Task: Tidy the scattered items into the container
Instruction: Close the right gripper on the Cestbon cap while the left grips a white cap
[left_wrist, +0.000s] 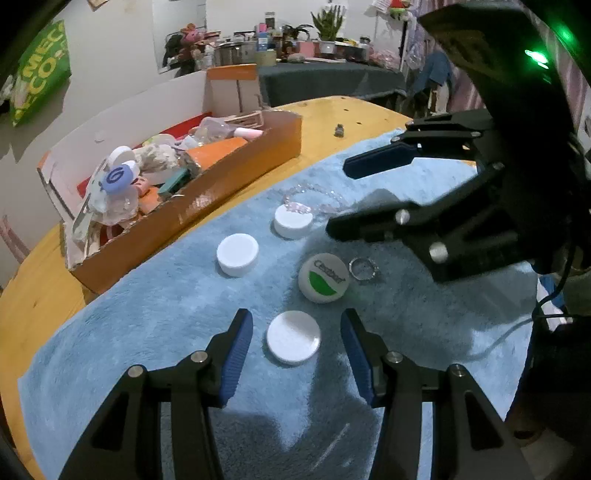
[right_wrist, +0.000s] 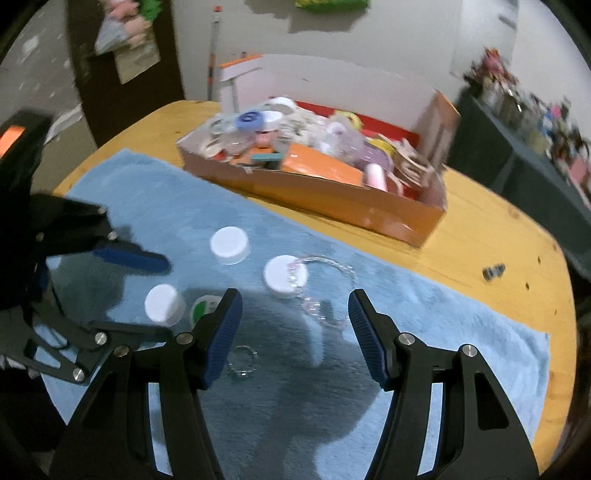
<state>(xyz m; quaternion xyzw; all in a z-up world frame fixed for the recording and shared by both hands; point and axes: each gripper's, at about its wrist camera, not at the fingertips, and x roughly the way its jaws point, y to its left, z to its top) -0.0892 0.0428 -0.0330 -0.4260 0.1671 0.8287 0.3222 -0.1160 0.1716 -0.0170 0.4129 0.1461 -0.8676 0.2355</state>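
Pick step: left tongs are held open, straddling a white cap, unclamped. Right tongs open over the bead bracelet. Closing needed next; cardboard box ahead-left.

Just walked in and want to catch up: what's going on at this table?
A person is tidying small items off a blue towel into an orange cardboard box that is already piled with odds and ends. The left hand-held gripper is open, its fingers either side of a white cap without touching it. The right hand-held gripper is open too, over a clear bead bracelet. Two more white caps, a green-and-white cap and a small ring lie loose.
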